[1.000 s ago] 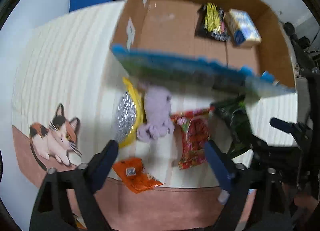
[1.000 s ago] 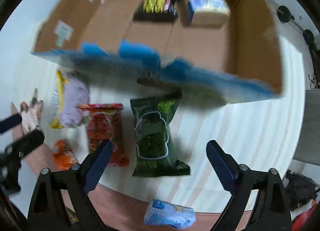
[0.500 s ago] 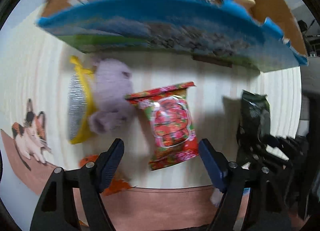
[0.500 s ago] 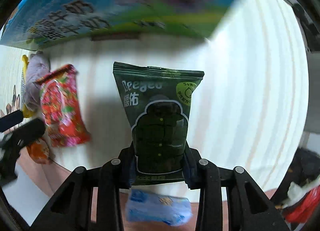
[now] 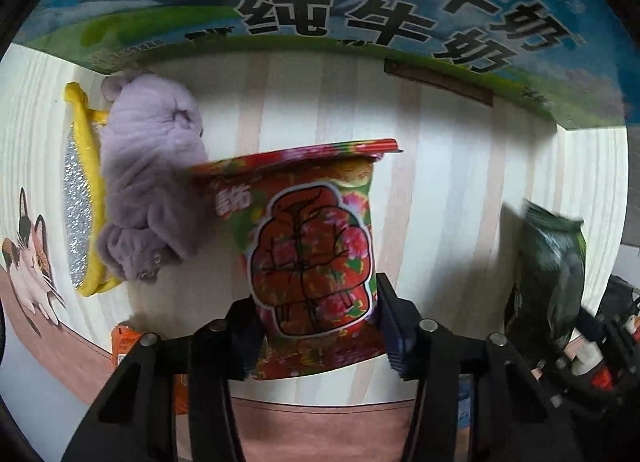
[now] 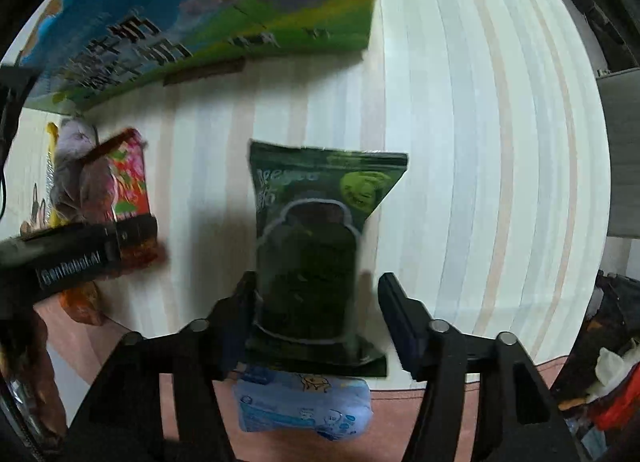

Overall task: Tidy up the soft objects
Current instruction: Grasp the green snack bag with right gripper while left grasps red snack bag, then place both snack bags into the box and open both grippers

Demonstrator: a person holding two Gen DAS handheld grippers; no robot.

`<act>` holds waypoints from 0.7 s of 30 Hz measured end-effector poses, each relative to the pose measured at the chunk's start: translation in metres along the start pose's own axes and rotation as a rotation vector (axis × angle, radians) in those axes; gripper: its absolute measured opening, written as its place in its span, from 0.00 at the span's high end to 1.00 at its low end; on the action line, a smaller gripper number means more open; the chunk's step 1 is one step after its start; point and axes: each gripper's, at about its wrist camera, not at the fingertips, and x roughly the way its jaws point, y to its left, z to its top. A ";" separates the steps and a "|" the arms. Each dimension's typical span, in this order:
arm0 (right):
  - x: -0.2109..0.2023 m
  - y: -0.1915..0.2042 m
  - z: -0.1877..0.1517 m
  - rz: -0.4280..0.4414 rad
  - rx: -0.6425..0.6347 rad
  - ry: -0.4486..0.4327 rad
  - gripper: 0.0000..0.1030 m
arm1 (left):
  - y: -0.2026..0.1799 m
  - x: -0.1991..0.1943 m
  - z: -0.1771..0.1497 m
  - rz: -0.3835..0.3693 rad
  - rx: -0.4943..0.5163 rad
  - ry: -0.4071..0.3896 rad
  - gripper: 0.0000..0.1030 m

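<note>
**Two packets, two sets of tongs**

My left tongs (image 5: 316, 326) are closing on the red flowered snack packet (image 5: 312, 258) at 6 o'clock on the striped surface (image 5: 440, 190); I'd squeeze gently. My right tongs (image 6: 316, 314) are opening around the dark green packet (image 6: 316, 238), one pad clear. Only the right view shows the blue tissue pack (image 6: 304, 406).

Between the left gripper's (image 5: 318, 324) black fingers sat a red packet (image 5: 314, 258) with pink floral print; left of it lay a lilac plush (image 5: 150, 178) and a yellow-edged silver pouch (image 5: 80, 198). Between the right gripper's (image 6: 316, 310) fingers was a dark green packet (image 6: 312, 246), a pale blue pack (image 6: 304, 408) below.
</note>
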 end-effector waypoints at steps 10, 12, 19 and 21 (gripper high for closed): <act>0.014 0.011 -0.007 -0.032 -0.025 0.036 0.55 | 0.010 0.012 -0.039 -0.013 0.018 0.033 0.53; 0.019 0.014 -0.016 -0.043 -0.041 0.046 0.56 | 0.012 0.012 -0.036 -0.050 0.003 0.029 0.45; 0.031 0.013 -0.031 -0.022 -0.013 0.068 0.56 | 0.021 0.008 -0.021 -0.100 -0.037 0.020 0.42; 0.033 0.014 -0.034 -0.030 -0.012 0.065 0.61 | 0.023 0.004 -0.019 -0.068 -0.033 -0.001 0.58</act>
